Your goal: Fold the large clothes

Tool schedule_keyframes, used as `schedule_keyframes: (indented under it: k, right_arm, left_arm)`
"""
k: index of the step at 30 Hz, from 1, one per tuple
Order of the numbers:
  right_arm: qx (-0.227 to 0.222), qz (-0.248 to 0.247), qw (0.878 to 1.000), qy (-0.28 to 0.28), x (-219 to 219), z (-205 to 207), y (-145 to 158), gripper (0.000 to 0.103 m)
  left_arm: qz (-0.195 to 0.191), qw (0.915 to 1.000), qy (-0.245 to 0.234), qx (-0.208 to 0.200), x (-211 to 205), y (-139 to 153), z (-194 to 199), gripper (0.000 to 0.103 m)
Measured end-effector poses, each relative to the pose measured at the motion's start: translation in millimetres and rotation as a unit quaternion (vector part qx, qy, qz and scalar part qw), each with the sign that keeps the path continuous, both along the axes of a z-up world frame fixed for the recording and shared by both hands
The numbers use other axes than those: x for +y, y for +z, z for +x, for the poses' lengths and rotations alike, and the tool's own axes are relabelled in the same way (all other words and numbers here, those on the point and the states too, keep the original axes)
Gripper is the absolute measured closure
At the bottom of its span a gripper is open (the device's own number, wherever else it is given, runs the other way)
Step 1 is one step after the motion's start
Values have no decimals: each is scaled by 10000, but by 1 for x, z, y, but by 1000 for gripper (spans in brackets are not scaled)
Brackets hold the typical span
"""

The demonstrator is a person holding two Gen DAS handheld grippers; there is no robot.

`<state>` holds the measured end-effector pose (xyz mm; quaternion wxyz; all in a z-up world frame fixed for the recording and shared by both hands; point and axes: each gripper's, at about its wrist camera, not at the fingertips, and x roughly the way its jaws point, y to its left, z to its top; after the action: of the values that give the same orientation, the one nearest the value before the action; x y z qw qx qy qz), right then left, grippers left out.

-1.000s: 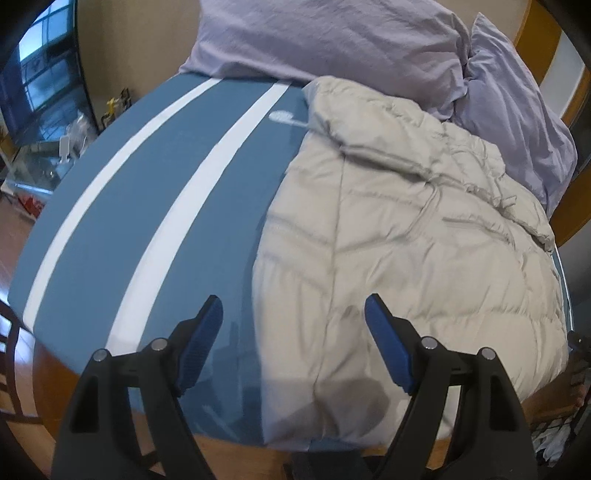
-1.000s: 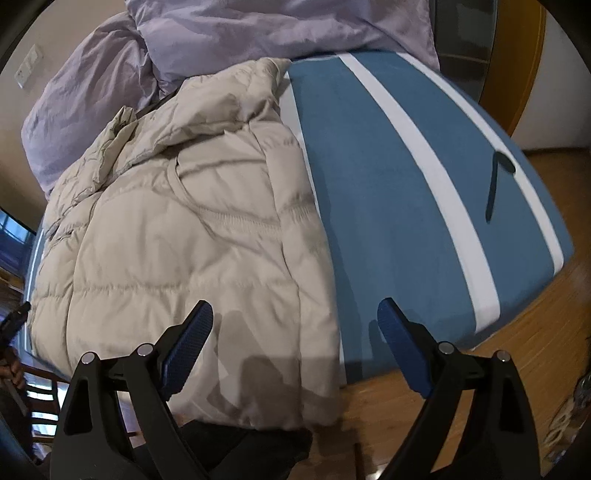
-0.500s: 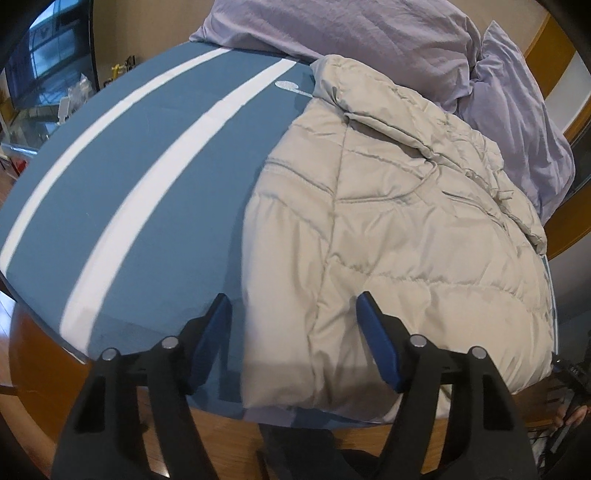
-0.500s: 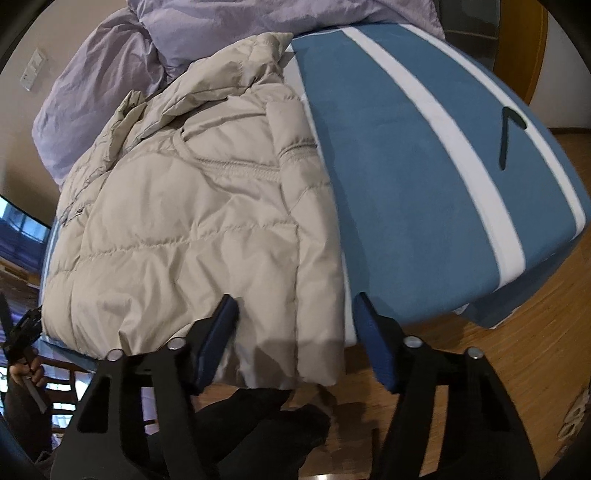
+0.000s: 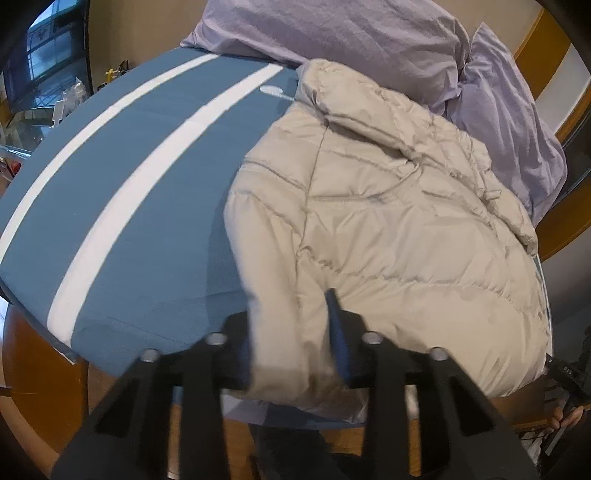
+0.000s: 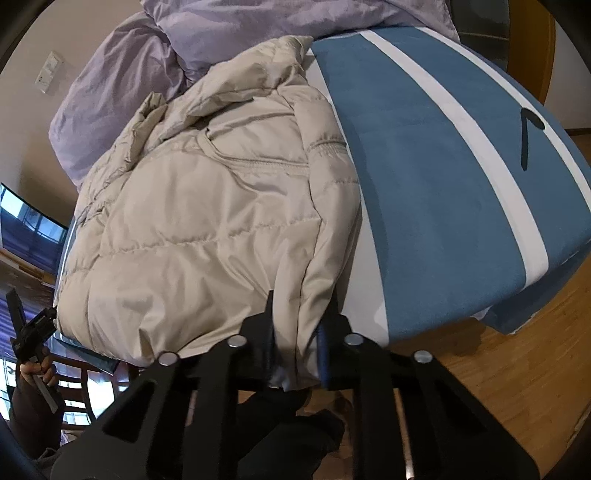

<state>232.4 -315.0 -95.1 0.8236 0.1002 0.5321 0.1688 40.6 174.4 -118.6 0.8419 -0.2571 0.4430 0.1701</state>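
Observation:
A beige quilted puffer jacket (image 5: pixel 399 229) lies spread on a blue bedspread (image 5: pixel 147 192) with white stripes, hem toward me and collar at the far end. My left gripper (image 5: pixel 291 325) is at the hem's near left corner. Its jaws are closing with a bunched fold of the fabric pinched between them. In the right wrist view the same jacket (image 6: pixel 207 229) fills the left half. My right gripper (image 6: pixel 297 326) is at the hem's near right corner, jaws closing and squeezing a fold of the fabric.
Crumpled lilac bedding (image 5: pixel 332 33) is piled behind the jacket's collar. A dark strap-like thing (image 6: pixel 526 136) lies on the bedspread (image 6: pixel 436 177) at the right. Wooden floor (image 6: pixel 517 362) runs along the bed's near edge. A wooden chair (image 6: pixel 85 380) stands at lower left.
Both grippers' jaws have gone from wide apart to pinched on the jacket's hem corners. The fabric now bunches up between the blue pads.

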Motion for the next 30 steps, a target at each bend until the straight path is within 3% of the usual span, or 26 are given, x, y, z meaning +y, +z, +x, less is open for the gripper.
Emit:
schedule_keyframes:
  k: [5, 15, 22, 30]
  right_arm:
    - [-319, 7, 9995, -14, 5, 3, 17, 91]
    - [-1066, 64, 9943, -30, 19, 28, 72, 92]
    - [-1468, -94, 9891, -23, 32, 60, 104, 92]
    - [-1712, -181, 9850, -86, 53, 112, 129, 92]
  left_arm:
    - [145, 9997, -9, -178, -3, 16, 0, 87]
    - [315, 9968, -37, -737, 3, 73, 19, 89]
    - [502, 9922, -67, -1139, 14, 118, 57, 89]
    - [628, 9907, -56, -1203, 31, 141, 110, 89]
